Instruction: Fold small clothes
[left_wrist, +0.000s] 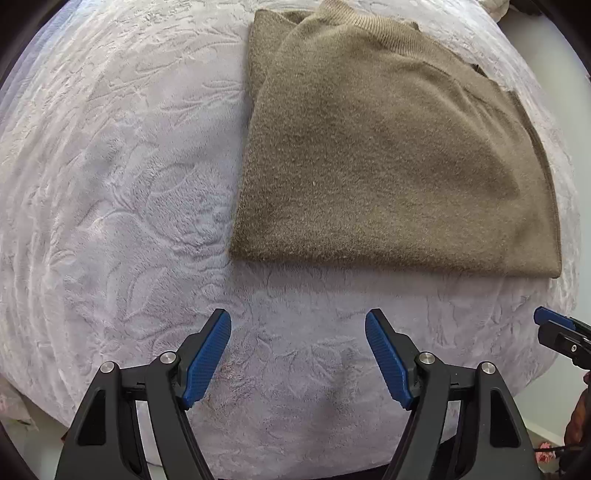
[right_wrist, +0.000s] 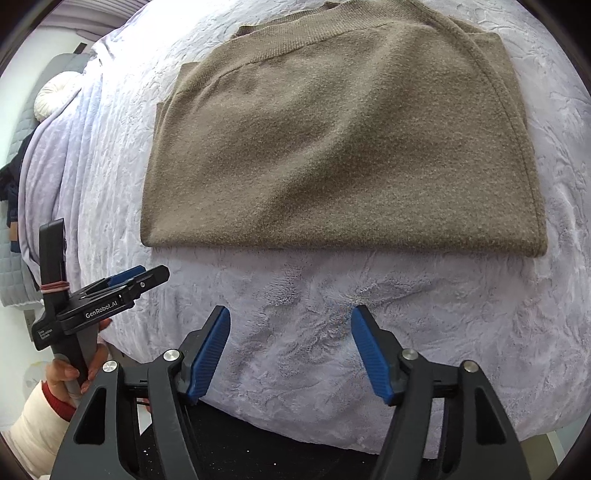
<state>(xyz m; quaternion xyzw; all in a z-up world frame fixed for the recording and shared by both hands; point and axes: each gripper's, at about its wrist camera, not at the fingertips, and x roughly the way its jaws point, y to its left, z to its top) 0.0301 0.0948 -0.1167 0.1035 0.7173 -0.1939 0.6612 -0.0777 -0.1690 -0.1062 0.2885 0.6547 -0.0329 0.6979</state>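
One brown sweater (left_wrist: 388, 155) lies folded into a neat rectangle on the bed cover (left_wrist: 129, 184), so the folding looks almost finished; perhaps only a last fold or putting away is left. The left gripper (left_wrist: 297, 354) points down, released and empty, at 6 o'clock from the sweater. The right gripper (right_wrist: 290, 350) hangs tilted down, also released with nothing between its jaws.

A pale lilac embossed plush blanket (left_wrist: 129, 221) carries one folded brown sweater (left_wrist: 388, 166)
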